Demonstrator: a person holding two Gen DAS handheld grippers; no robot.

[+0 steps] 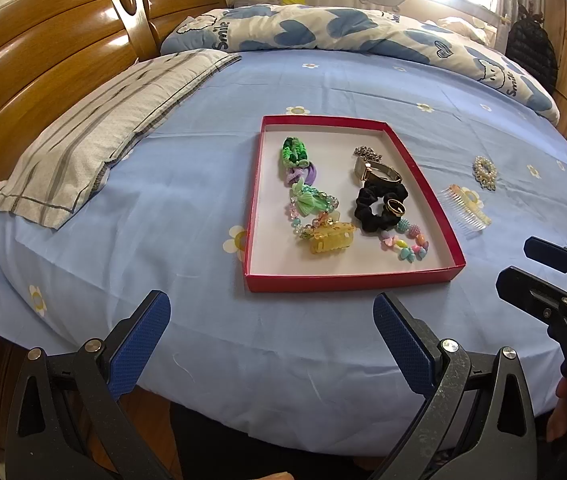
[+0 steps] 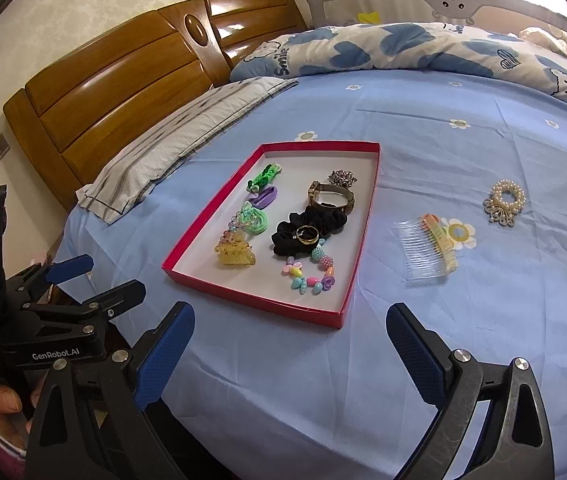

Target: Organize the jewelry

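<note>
A red shallow box [image 1: 419,168] [image 2: 199,236] lies on the blue bed sheet. It holds hair ties, a black scrunchie [image 1: 379,206] [image 2: 307,226] with a gold ring on it, a watch [image 1: 377,170] [image 2: 329,196], a yellow claw clip [image 1: 329,240] [image 2: 235,256] and bead bracelets. A clear comb [image 1: 468,210] [image 2: 429,254] and a pearl brooch [image 1: 484,172] [image 2: 504,200] lie on the sheet right of the box. My left gripper [image 1: 271,328] is open and empty near the bed's front edge. My right gripper [image 2: 289,340] is open and empty, also short of the box.
A striped pillow [image 1: 95,136] [image 2: 187,136] lies left of the box against a wooden headboard [image 1: 43,52]. A blue-and-white quilt [image 1: 343,36] [image 2: 423,48] is bunched at the far side. The left gripper also shows in the right wrist view [image 2: 95,276].
</note>
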